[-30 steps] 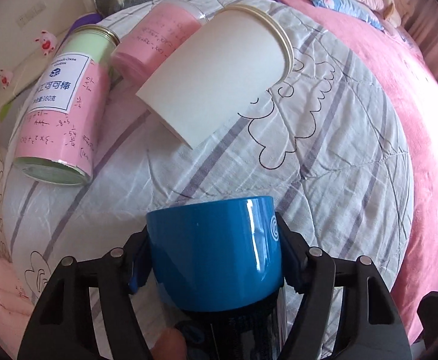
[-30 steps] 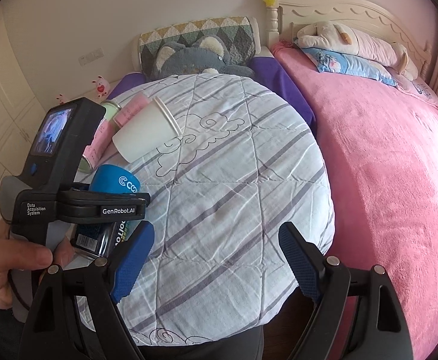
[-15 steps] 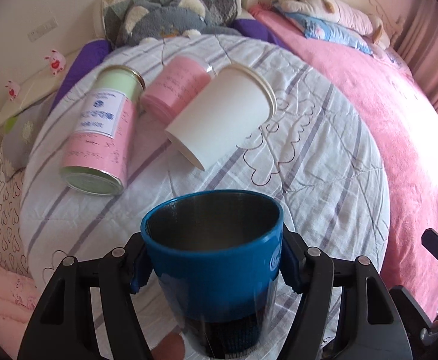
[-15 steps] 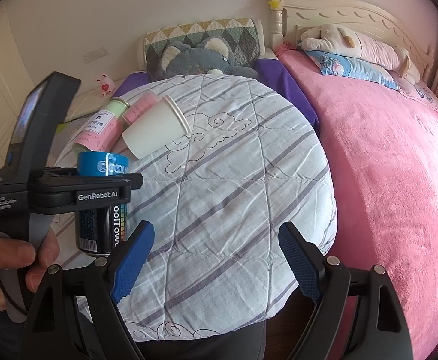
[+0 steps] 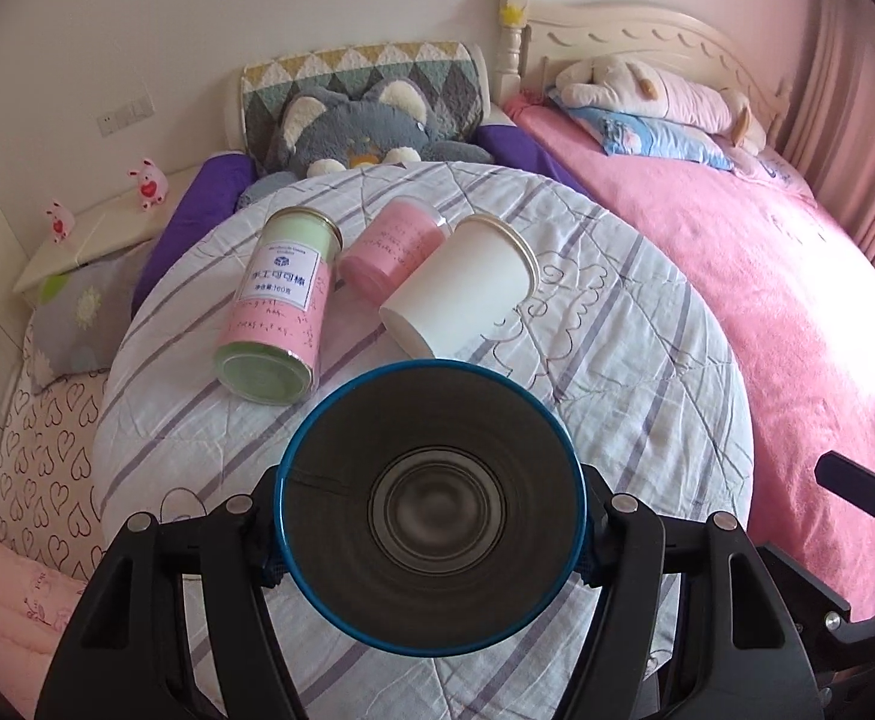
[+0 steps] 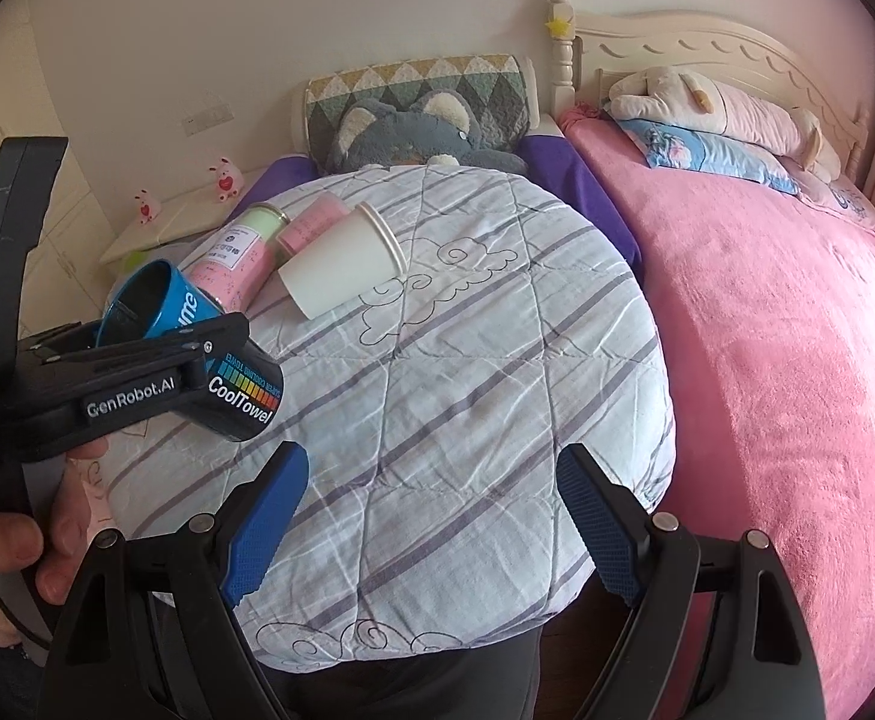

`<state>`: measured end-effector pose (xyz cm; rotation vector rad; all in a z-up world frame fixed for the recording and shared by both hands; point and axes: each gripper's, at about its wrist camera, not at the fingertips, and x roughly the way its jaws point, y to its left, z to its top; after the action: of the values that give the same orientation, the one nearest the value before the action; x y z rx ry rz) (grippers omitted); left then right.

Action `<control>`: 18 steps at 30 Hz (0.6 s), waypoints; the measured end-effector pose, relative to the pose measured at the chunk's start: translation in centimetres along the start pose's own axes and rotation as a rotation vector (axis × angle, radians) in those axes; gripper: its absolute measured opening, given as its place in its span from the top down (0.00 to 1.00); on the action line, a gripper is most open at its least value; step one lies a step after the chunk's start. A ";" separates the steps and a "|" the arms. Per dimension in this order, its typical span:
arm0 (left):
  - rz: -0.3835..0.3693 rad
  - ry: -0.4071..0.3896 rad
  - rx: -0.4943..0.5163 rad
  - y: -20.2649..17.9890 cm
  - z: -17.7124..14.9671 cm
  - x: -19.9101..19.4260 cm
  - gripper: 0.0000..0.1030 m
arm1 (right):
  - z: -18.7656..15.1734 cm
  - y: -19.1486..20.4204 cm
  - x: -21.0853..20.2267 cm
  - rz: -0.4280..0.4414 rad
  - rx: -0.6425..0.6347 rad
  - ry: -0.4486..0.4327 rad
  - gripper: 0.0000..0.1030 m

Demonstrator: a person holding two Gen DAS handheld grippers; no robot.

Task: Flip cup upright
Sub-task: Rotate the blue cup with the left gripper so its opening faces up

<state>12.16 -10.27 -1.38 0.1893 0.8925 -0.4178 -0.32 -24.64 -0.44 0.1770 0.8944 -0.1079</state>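
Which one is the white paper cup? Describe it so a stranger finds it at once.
Start at the round striped quilt beside the pink bed. Three containers lie on their sides at its far left. The white paper cup is the rightmost, next to the pink tube: plain white, unlabelled, tapered, with a rolled rim.
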 end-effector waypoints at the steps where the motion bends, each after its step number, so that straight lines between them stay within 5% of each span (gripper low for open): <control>1: -0.002 0.003 0.001 0.0 -0.2 0.1 0.34 | -0.1 0.1 0.0 0.002 -0.003 0.001 0.17; 18: 0.032 0.034 0.021 -0.7 -0.3 2.9 0.32 | -0.6 0.8 -0.1 0.003 -0.005 -0.007 0.16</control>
<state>13.22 -11.59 -3.87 0.2308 0.9177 -0.3951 -0.71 -23.75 -0.62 0.1729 0.8873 -0.1030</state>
